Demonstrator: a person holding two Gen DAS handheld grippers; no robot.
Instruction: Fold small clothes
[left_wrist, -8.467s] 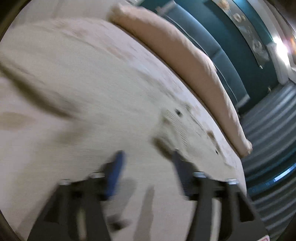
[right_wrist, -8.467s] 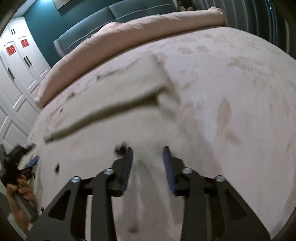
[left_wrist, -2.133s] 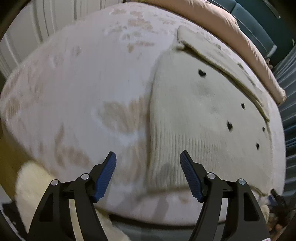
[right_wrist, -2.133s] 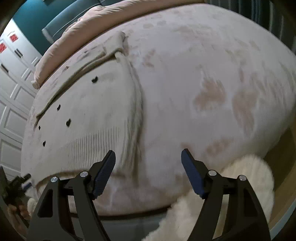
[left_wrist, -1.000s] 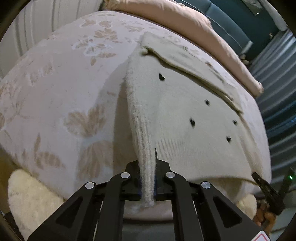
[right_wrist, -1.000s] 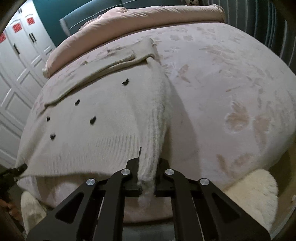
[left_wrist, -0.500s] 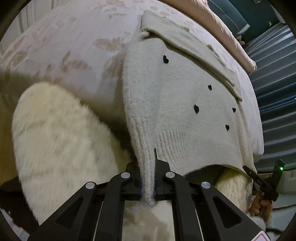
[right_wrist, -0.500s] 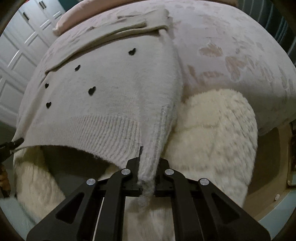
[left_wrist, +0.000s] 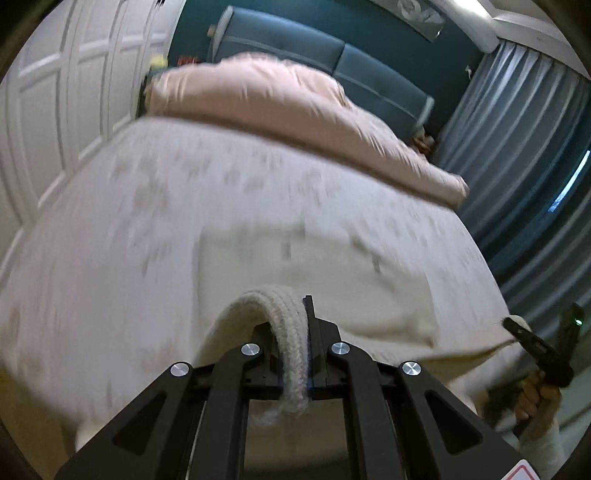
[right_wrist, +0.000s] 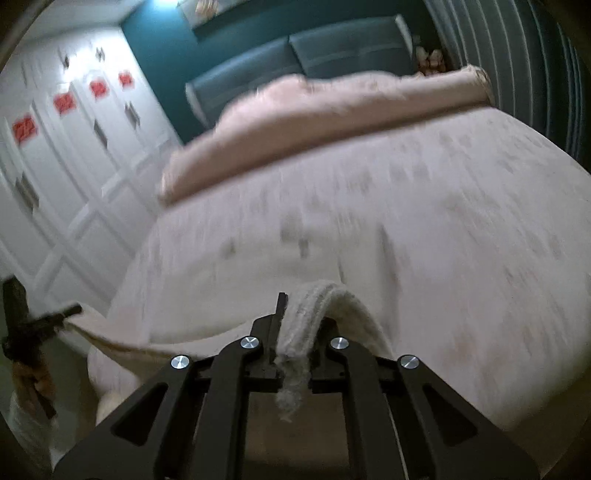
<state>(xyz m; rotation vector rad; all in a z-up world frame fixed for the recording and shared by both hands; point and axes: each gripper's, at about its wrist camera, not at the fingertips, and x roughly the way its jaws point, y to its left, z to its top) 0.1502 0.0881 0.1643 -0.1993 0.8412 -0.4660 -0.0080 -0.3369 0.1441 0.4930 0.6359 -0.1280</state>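
Bed (left_wrist: 110, 258) fills foreground, pale pink cover with faint leaf print, blurred in both views. Rolled pink duvet (left_wrist: 288, 110) lies across far end of bed. Dark blue padded headboard (left_wrist: 314, 51) behind duvet, against teal wall (right_wrist: 159, 48). White panelled wardrobe doors (right_wrist: 66, 155) along one side, red square stickers (right_wrist: 62, 101) on upper panels. Grey-blue striped curtains (left_wrist: 517, 129) on opposite side.

Ahead of me the pale floral bedspread (left_wrist: 155, 206) lies flat across mid-frame, passable. The rolled pink duvet (left_wrist: 295, 107) bars the upper frame; white panelled wardrobe doors (right_wrist: 66, 155) close the left.
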